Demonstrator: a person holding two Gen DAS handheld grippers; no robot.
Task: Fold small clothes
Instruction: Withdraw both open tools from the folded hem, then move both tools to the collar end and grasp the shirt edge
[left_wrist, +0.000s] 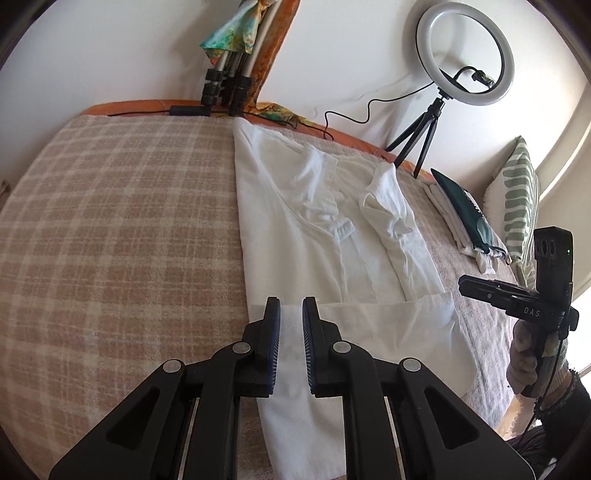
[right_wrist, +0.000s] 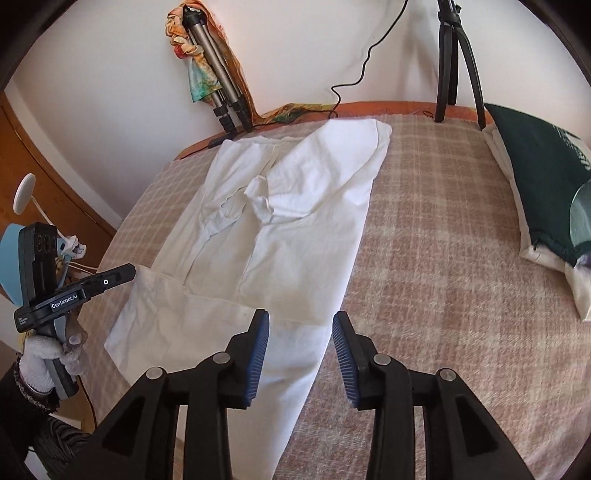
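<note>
A white shirt (left_wrist: 325, 236) lies flat on the checked blanket, sleeves folded inward, hem end folded over near me. It also shows in the right wrist view (right_wrist: 295, 221). My left gripper (left_wrist: 291, 314) hovers over the shirt's near left part, its jaws a narrow gap apart with nothing between them. My right gripper (right_wrist: 301, 332) is open wide above the shirt's near right edge, empty. The right gripper also shows in the left wrist view (left_wrist: 480, 288) at the far right, and the left gripper in the right wrist view (right_wrist: 122, 273) at the left.
The checked beige blanket (left_wrist: 122, 229) covers the bed. Folded clothes with a dark green one on top (right_wrist: 543, 184) lie at the right. A ring light on a tripod (left_wrist: 465, 55) and a folded tripod (left_wrist: 229, 81) stand by the wall. A striped pillow (left_wrist: 521, 199) is at the right.
</note>
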